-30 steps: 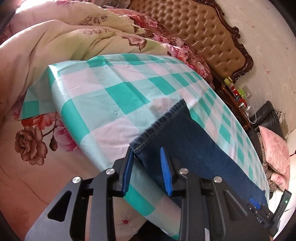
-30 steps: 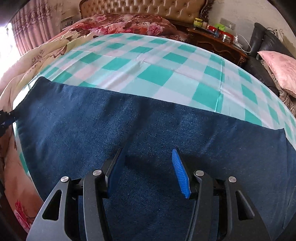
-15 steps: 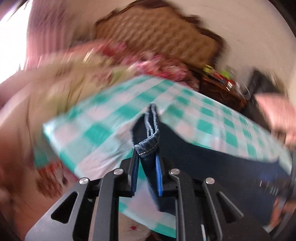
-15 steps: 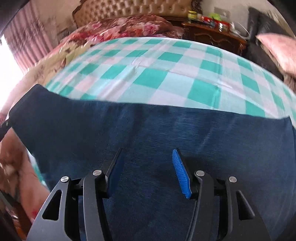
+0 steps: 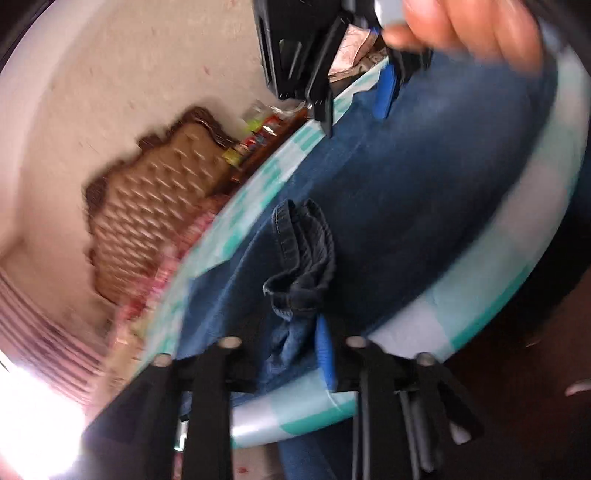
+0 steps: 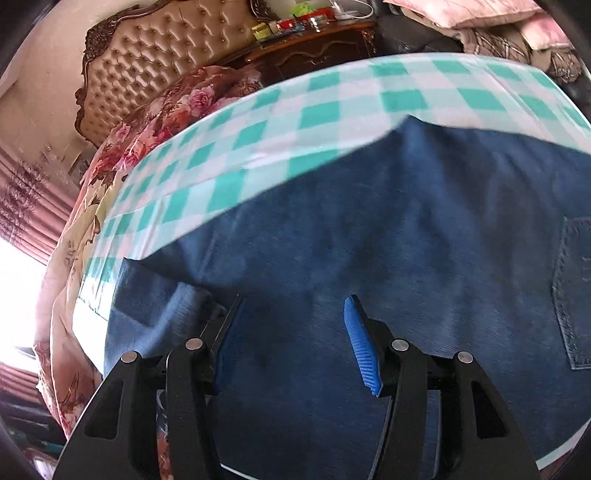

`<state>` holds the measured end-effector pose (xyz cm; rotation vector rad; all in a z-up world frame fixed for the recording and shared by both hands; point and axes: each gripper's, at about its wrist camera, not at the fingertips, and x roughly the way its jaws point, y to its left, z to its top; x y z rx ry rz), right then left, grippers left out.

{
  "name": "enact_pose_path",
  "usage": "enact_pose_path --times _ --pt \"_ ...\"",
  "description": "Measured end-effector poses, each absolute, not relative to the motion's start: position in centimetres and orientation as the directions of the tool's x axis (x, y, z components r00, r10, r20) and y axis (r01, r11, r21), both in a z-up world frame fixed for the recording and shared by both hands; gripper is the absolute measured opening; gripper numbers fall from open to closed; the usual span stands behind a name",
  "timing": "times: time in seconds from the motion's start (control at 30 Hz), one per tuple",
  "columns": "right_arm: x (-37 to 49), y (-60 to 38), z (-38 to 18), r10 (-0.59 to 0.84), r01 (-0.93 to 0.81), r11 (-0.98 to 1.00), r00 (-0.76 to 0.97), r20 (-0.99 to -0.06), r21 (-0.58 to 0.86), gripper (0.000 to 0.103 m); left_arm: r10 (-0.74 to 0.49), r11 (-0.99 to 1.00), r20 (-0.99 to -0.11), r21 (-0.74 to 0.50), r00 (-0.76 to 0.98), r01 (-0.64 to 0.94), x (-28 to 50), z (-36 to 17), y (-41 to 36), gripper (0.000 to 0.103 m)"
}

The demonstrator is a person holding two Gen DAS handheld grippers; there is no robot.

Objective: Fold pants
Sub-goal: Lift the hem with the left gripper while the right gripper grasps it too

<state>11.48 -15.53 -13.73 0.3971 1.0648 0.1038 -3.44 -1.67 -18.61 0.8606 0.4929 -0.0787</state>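
- There is one pair of blue jeans (image 6: pixel 369 229). It lies spread on one green and white checked sheet (image 6: pixel 280 118) on the bed.
- There are two grippers, one in each hand.
- One brown padded headboard (image 6: pixel 159 55) stands at the far end of the bed. One dark wood side table (image 6: pixel 314 48) stands next to it with small things on top.
- The left gripper (image 5: pixel 280 354) has the bunched hem of a jeans leg (image 5: pixel 299 273) between its blue pads. Its jaws have just been opening. I cannot tell if the pads press the cloth.
- The right gripper (image 6: pixel 291 332) has its jaws wide apart above the jeans, with nothing between them.
- A second ago the leg lay flat and straight on the sheet. Now its end is lifted and carried over the rest of the jeans.
- The left picture has turned on its side since then, and it is blurry.
- Only the left view shows the right gripper (image 5: pixel 354 85) from outside, with a hand (image 5: pixel 469 26) on it.
- Only the right view shows one back pocket (image 6: pixel 576 291) and the flowery quilt (image 6: pixel 162 122) clearly.
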Motion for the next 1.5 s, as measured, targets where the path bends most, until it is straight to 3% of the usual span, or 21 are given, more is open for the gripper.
enact_pose_path --times 0.03,0.07,0.17,0.37,0.4,0.5,0.73,0.83,0.97,1.2,1.27,1.3,1.33,1.5 --pt "11.4 -15.7 -13.8 0.283 0.101 0.922 0.483 -0.828 0.374 0.053 0.148 0.661 -0.433 0.712 0.889 0.236 -3.4 -18.6 -1.4 0.05" --pt "11.4 -15.6 -13.9 0.303 0.092 0.916 0.477 -0.825 0.39 0.053 0.162 0.681 -0.432 0.699 0.887 0.216 -3.2 -18.2 -0.8 0.053" --pt "11.5 -15.5 -13.8 0.35 0.067 0.903 0.461 -0.815 0.425 0.053 0.156 0.707 -0.469 0.668 0.87 0.233 -2.1 -17.6 0.2 0.054" --pt "11.2 -13.7 -13.8 0.484 0.01 0.85 0.381 -0.788 0.527 0.056 0.008 0.757 -0.618 0.517 0.786 0.398 0.6 -17.0 0.9 0.053" --pt "11.1 -13.6 -13.9 0.503 0.012 0.838 0.366 -0.783 0.545 0.06 -0.041 0.778 -0.649 0.457 0.76 0.432 1.1 -16.7 1.4 0.051" --pt "11.0 -13.2 -14.1 0.522 0.016 0.828 0.344 -0.781 0.561 0.061 -0.196 0.813 -0.714 0.265 0.672 0.519 2.1 -16.1 2.9 0.03" --pt "11.4 -12.8 -15.4 0.598 0.079 0.768 0.264 -0.757 0.635 0.061 -0.185 0.801 -0.654 0.332 0.734 0.497 1.2 -16.1 3.1 0.02" --pt "11.8 -12.4 -16.3 0.689 0.133 0.684 0.205 -0.695 0.717 0.076 -0.193 0.821 -0.621 0.322 0.759 0.472 1.2 -14.8 3.1 0.02" --pt "12.6 -10.8 -16.0 0.755 0.138 0.615 0.183 -0.63 0.776 0.076 -0.2 0.828 -0.6 0.32 0.775 0.461 1.1 -13.4 3.4 0.02" --pt "16.0 -6.3 -15.6 0.71 0.072 0.683 0.171 -0.683 0.727 0.075 -0.189 0.849 -0.576 0.31 0.795 0.427 0.8 -11.8 4.5 0.02" --pt "17.1 -5.5 -14.9 0.655 0.022 0.739 0.211 -0.725 0.674 0.048 -0.176 0.851 -0.569 0.323 0.803 0.415 0.1 -11.5 4.1 0.02" --pt "17.3 -5.5 -14.4 0.641 -0.002 0.754 0.221 -0.735 0.657 0.024 -0.148 0.848 -0.555 0.355 0.819 0.394 0.1 -11.3 3.8 0.019" --pt "17.3 -5.6 -13.9 0.641 -0.031 0.757 0.232 -0.732 0.653 0.017 -0.129 0.84 -0.539 0.386 0.832 0.381 -0.2 -11.1 3.2 0.019" --pt "16.5 -11.1 -11.8 0.592 -0.065 0.792 0.329 -0.736 0.607 0.012 -0.157 0.794 -0.496 0.45 0.854 0.408 -0.5 -11.1 -3.0 0.019"
